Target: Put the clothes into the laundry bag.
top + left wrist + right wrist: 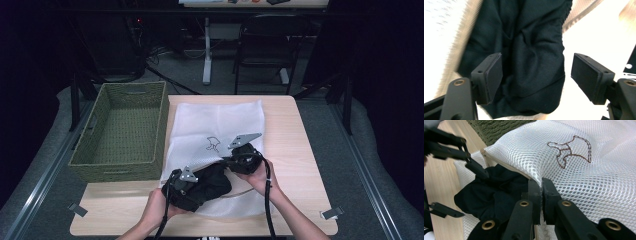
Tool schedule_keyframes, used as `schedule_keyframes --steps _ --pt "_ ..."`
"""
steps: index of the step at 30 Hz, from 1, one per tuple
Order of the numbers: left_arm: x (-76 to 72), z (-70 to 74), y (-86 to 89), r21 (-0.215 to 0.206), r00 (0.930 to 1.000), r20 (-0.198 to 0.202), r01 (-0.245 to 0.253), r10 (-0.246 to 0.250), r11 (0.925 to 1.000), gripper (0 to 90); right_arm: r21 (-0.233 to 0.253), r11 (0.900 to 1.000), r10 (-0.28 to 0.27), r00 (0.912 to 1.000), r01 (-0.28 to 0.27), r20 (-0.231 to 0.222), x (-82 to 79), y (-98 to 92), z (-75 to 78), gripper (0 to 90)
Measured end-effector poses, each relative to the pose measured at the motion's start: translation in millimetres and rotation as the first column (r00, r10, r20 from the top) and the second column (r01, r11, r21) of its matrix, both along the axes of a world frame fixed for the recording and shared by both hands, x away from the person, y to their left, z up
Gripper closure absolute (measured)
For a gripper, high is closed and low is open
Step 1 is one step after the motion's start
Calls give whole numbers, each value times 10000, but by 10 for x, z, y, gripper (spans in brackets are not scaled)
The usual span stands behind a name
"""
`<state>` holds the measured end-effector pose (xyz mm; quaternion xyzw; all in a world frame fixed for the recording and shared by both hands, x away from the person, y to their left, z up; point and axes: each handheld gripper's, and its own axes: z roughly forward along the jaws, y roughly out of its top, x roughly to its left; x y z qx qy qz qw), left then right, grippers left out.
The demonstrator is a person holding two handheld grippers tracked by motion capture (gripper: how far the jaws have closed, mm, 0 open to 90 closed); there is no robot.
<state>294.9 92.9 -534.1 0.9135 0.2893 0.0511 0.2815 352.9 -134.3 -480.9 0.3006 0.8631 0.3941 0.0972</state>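
A white mesh laundry bag [215, 125] lies flat on the wooden table [295, 150], its open end towards the person. A black garment [210, 185] bulges out of that opening. My right gripper [541, 187] is shut on the bag's upper edge [534, 176], lifting the mesh [579, 177] off the garment [496, 195]. My left gripper [536, 80] stands open, its jaws wide apart on either side of the black garment [529, 50], with the bag's beige hem [456, 50] beyond. In the high view the left gripper [187, 187] sits at the garment's near left and the right gripper [235, 160] at the bag's mouth.
A green woven basket [135, 87] stands along the bag's left side, hanging over the table's left edge. A brown stitched motif [571, 150] marks the bag's top face. Bare wood lies right of the bag. A chair [265, 40] stands beyond the table.
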Motion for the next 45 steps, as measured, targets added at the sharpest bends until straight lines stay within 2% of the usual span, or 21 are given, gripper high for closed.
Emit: schedule_keyframes --steps 4,6,10,11,13,16,21,22,24,27,31,34,36,37,39,42,44,45 --pt "8 -147 -79 483 9997 -167 160 -152 9987 438 25 10000 -5 10000 5 -54 4 -1 -6 872" --pt "11 -182 -100 451 9999 -104 22 -17 9990 495 -6 10000 7 10000 -7 -67 3 4 -10 872" --pt "-7 -180 -127 325 9985 539 -52 34 9995 668 19 10000 -22 10000 22 -73 -2 4 -6 873" --pt "-3 -173 -126 252 9983 576 -59 44 9997 718 53 10000 -16 10000 16 -94 2 0 -7 873" --pt "1 -156 -133 215 9970 773 -14 -3 9998 772 43 10000 -12 9999 12 -112 5 2 -10 873" --pt "26 -140 -141 -3 9964 840 -121 121 9999 796 116 9999 1 9999 0 -101 4 5 -2 873" --pt "122 -93 -207 -359 9904 1298 -433 476 9984 806 295 9996 -11 9999 16 -155 11 10 21 874" --pt "162 -73 -243 -655 9867 1469 -607 698 9960 808 354 9994 -19 9999 25 -170 14 9 25 874" --pt "200 -55 -295 -778 9797 1807 -740 871 9942 808 542 9985 19 9997 -7 -224 18 10 41 874" --pt "253 -92 -381 -825 9778 1893 -752 897 9937 807 482 9988 27 9998 -18 -201 11 16 44 874" --pt "256 -169 -420 -579 9871 1507 -464 546 9972 738 380 9993 -54 9996 65 -290 28 -20 5 874" --pt "221 -109 -369 -476 9925 1202 -175 231 9987 602 403 9991 -144 9994 158 -326 35 -57 5 873" --pt "184 -49 -317 -379 9937 1105 -154 195 9992 505 430 9989 -186 9993 199 -321 33 -71 10 874" --pt "162 -18 -280 -467 9942 1059 -121 170 9988 467 426 9989 -188 9993 201 -321 33 -73 11 873" --pt "103 42 -213 -400 9941 1084 -51 94 9992 420 431 9989 -182 9993 196 -321 33 -74 11 874" --pt "21 77 -117 -337 9940 1084 -92 128 9994 404 380 9992 -137 9995 147 -283 34 -72 10 873" --pt "-10 35 -82 -185 9955 944 -74 92 9998 417 396 9991 -156 9994 169 -318 34 -67 9 873" --pt "-14 -7 -87 -96 9971 753 -66 73 9999 425 398 9991 -138 9994 150 -309 37 -63 7 873"
